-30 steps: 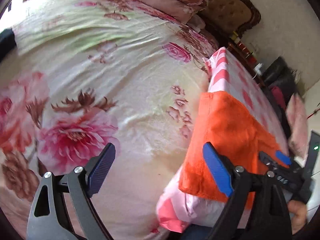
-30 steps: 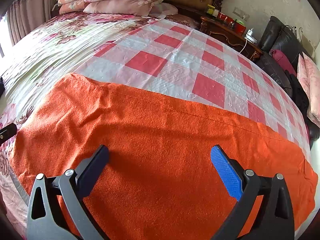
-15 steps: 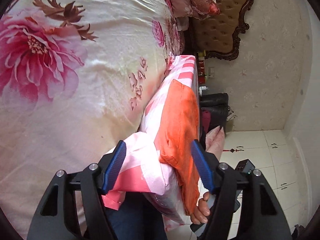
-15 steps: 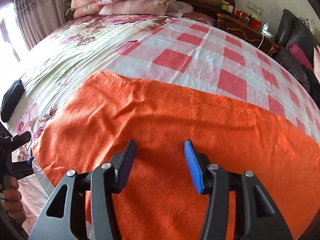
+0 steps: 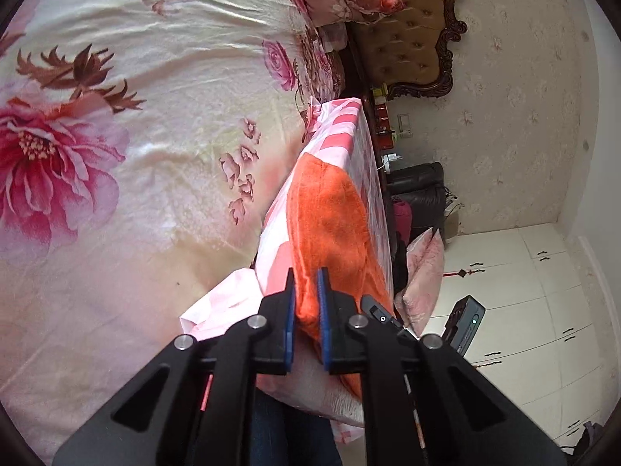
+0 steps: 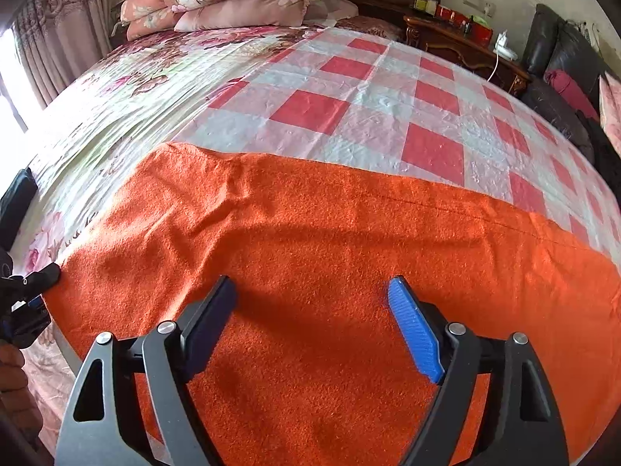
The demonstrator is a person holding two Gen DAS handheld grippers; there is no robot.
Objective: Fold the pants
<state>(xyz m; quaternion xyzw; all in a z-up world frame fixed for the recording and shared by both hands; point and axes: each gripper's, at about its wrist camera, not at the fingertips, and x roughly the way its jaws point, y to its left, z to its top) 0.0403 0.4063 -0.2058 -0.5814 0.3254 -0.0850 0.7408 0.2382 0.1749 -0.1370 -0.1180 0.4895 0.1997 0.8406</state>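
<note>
Left tongs (image 5: 306, 303) just closed, pinching pants (image 6: 330, 264) edge | right tongs (image 6: 310, 299) reopening, spread above pants

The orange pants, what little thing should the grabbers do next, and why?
Probably the right gripper should pinch the cloth below it. The left gripper has just closed on the edge of the orange pants, with fabric squeezed between its fingers. The right one has just opened wider and hovers over the flat pants, holding nothing. Folding likely needs both ends held before lifting.
</note>
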